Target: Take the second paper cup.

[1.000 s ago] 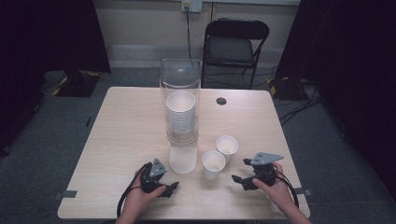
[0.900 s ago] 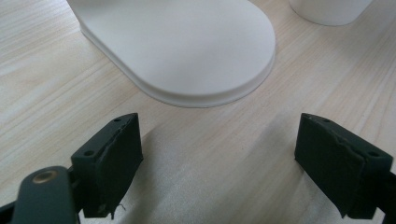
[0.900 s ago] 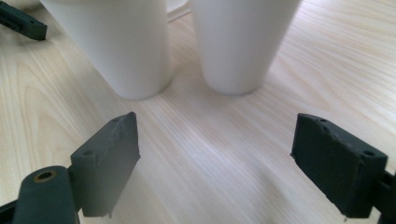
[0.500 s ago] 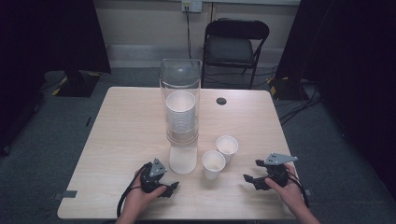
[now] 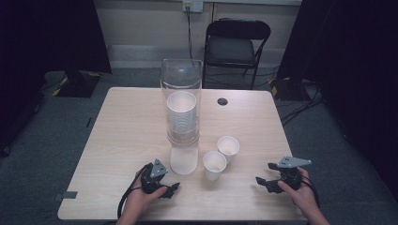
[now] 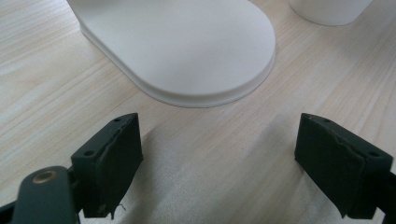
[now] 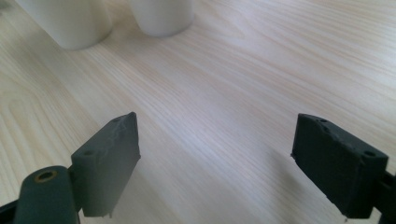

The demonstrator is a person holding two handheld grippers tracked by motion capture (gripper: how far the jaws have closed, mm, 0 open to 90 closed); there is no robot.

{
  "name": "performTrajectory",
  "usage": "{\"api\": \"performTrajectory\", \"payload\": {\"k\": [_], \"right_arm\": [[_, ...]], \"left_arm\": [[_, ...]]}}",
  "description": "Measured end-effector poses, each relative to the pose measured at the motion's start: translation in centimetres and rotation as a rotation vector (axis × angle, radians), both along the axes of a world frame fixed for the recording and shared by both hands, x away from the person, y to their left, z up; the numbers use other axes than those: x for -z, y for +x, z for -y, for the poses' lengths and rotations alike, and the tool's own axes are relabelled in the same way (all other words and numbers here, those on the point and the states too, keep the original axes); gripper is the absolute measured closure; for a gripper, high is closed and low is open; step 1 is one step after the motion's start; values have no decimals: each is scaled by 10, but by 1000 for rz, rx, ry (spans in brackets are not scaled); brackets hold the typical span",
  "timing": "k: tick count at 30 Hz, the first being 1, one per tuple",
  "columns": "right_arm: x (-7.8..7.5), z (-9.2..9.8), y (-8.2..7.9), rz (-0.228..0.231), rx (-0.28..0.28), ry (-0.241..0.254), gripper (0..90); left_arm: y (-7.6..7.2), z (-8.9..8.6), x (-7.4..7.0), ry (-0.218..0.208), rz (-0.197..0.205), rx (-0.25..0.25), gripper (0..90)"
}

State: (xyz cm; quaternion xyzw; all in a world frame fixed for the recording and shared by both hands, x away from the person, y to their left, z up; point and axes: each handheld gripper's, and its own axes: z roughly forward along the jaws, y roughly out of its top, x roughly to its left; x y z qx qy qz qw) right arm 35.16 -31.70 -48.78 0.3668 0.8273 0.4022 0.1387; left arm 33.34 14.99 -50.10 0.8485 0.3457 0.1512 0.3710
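White paper cups: two loose ones sit near the front of the table (image 5: 131, 140), the near cup (image 5: 214, 164) just beside the far cup (image 5: 228, 149), right of the clear dispenser tube (image 5: 182, 117) with its stack of cups (image 5: 181, 117). Left gripper (image 5: 171, 188) has jaws wide apart, empty, facing the tube's white base (image 6: 187, 46). Right gripper (image 5: 264, 180) sits well right of the cups, jaws apart too, nothing between them
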Motion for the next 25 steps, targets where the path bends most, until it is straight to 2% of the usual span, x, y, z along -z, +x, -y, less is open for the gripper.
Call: {"api": "performTrajectory", "payload": {"k": [8,10,12,14,25], "right_arm": [[4,18,-4,2,32,-14,144],[7,20,-5,9,36,-39,146],[10,20,-6,-3,28,-66,141],[12,20,-7,17,19,-89,139],[12,21,-7,16,11,-92,137]], "left_arm": [[0,0,0,0,0,0,144],[0,0,0,0,0,0,144],[0,0,0,0,0,0,144],[0,0,0,0,0,0,144],[0,0,0,-9,0,-5,144]]}}
